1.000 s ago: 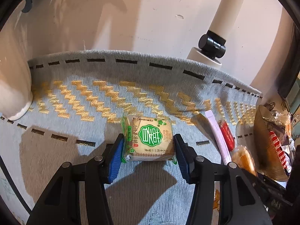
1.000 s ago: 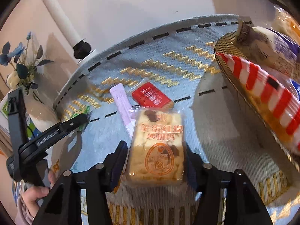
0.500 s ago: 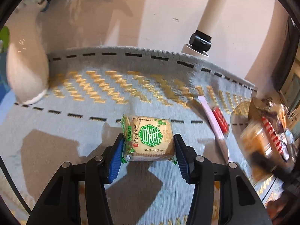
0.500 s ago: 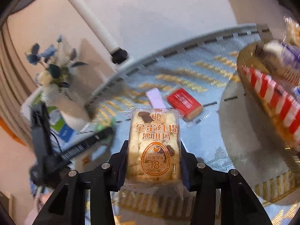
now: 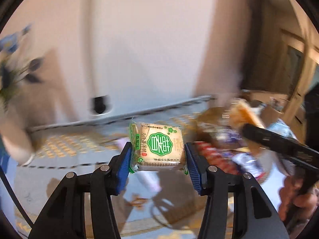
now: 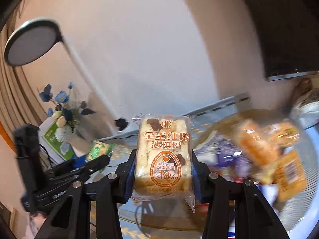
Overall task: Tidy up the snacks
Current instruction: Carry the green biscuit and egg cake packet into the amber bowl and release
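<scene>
**Snack packets gripped in both claws, clear of the table**

Left claw [image 5: 158,157]: clenched on the green-label cracker packet [image 5: 157,146]. My blue pads [image 5: 124,167] press the packet's two side edges; the packet sits level between them, label facing up toward the camera. It touches nothing but the pads and hangs above the grey tablecloth [image 5: 59,159], over the stretch near the cloth's far edge. The gold zigzag pattern on the cloth runs beneath and to the left of it.

Right claw [image 6: 163,171]: clenched on the egg-cake packet [image 6: 163,155], the one with orange lettering and an "18%" mark. The packet stands lengthwise along my fingers, its far end pointing at the wall. Its clear wrapper tail hangs loose below the near end. It is also off the table.

Position references:
- The basket of snacks [image 6: 269,151] lies toward the right edge of the table, blurred in both views. Individual packets in it cannot be told apart with certainty.
- The vase of blue flowers [image 6: 63,115] stands at the far left corner.
- A white lamp post with a black joint [image 6: 121,123] rises from the far edge.
- From the right wrist view, my left claw shows at lower left with its green packet. From the left wrist view, my right claw [image 5: 245,127] shows at right over the basket, and my hand [image 5: 295,199] grips its handle.
</scene>
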### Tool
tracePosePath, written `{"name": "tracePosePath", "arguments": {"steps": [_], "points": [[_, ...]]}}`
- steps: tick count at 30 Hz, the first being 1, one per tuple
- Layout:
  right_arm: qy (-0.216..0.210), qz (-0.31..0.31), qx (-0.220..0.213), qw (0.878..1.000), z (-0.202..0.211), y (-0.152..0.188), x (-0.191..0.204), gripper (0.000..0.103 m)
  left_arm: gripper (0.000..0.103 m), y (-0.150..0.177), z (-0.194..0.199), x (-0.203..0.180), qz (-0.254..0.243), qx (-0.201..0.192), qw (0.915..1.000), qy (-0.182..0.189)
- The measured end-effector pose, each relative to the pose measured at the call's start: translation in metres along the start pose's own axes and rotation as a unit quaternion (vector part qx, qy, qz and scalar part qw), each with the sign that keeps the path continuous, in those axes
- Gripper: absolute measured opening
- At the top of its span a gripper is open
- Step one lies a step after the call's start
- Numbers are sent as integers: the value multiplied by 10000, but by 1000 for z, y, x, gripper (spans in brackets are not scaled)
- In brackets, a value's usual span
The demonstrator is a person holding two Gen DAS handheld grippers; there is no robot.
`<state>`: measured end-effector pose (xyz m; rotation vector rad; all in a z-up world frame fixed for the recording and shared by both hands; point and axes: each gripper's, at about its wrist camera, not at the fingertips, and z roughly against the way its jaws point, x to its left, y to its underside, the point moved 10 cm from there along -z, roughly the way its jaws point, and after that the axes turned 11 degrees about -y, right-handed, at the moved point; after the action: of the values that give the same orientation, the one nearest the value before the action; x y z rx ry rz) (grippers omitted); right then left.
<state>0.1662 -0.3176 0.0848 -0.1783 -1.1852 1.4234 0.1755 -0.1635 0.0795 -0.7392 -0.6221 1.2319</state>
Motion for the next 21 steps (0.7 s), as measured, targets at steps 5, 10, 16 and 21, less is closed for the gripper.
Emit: {"name": "tracePosePath", "arguments": {"steps": [5, 10, 16, 21], "points": [[355, -246, 143, 9990, 32, -5, -49, 45, 49, 0, -1, -78, -422, 170, 9975, 548], [765, -563, 345, 9949, 55, 3, -95, 45, 49, 18, -11, -132, -577, 459, 9923, 991], [1197, -808, 735, 9868, 61, 19, -130, 84, 93, 41, -38, -171, -1120, 861, 9848, 1012], [1351, -816, 651, 9853, 65, 14, -133, 87, 94, 41, -45, -160, -1089, 949, 9857, 864]]}}
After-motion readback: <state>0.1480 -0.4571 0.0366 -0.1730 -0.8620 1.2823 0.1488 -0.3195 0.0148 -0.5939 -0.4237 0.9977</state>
